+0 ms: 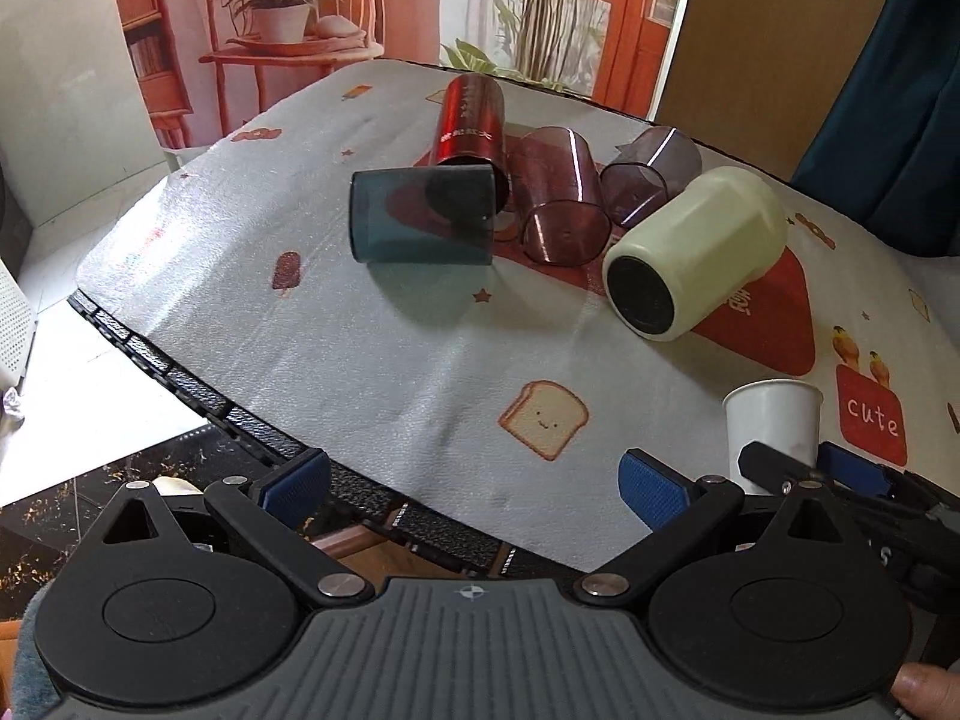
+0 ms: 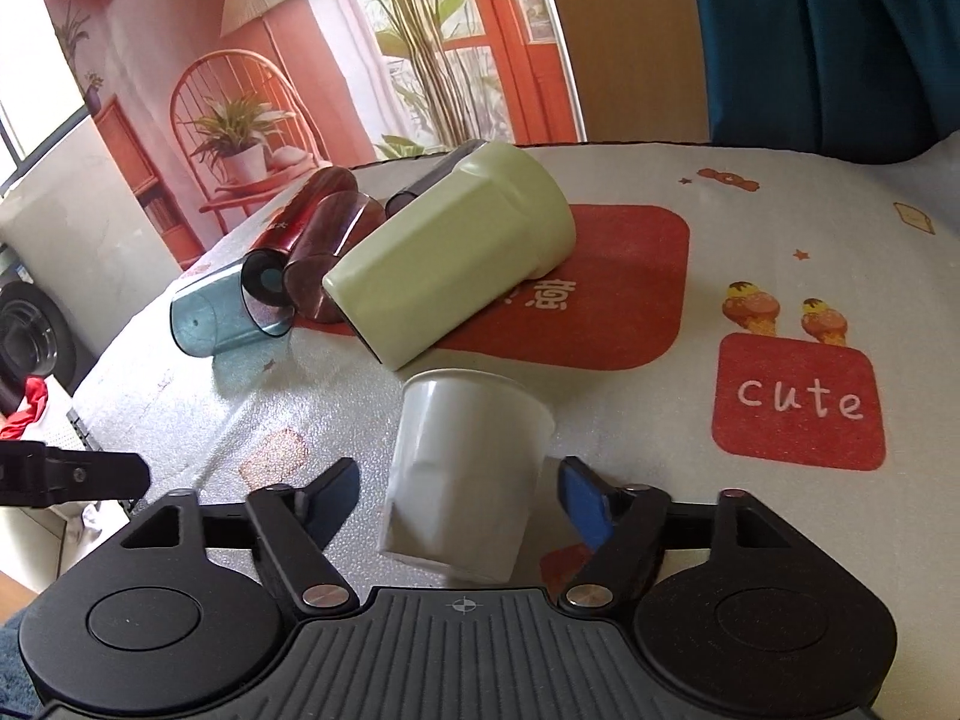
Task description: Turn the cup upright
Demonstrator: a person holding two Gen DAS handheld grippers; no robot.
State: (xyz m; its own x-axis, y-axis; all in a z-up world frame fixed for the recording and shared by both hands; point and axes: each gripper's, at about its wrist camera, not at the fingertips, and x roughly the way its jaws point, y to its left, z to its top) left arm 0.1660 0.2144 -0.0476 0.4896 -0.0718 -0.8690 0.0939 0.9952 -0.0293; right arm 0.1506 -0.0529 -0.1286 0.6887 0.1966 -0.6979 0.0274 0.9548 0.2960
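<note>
The right claw [image 2: 459, 495] sits low over the worktop [image 2: 660, 420] with its two blue-padded fingers [image 2: 585, 504] spread apart. A white paper cup [image 2: 462, 474] stands between them, mouth up and leaning slightly. There is a visible gap on each side, so the fingers appear not to be touching it. In the left wrist view the same white paper cup [image 1: 774, 426] stands upright near the front right of the worktop [image 1: 390, 372], with the tips of the right claw [image 1: 798, 471] on either side of its lower part.

The left claw [image 1: 474, 489] hovers at the near edge of the worktop, its fingers wide apart and holding nothing.

Further back, five more cups lie on their sides in a loose cluster. Nearest is a pale green cup [image 1: 696, 252], its dark opening facing the camera. Beside it are a tinted maroon cup [image 1: 561, 198] and a smoky purple cup [image 1: 651, 174]. Behind them lies a shiny red cup [image 1: 471, 120]. A translucent teal cup [image 1: 420, 219] lies across the red cup's open end, touching it.

The worktop wears a pale cloth printed with toast, ice lollies and the word "cute".

Judging from this, one cup looks righted and just about released, while five remain tipped over. If all are to be set upright, most of the job is still ahead.
</note>
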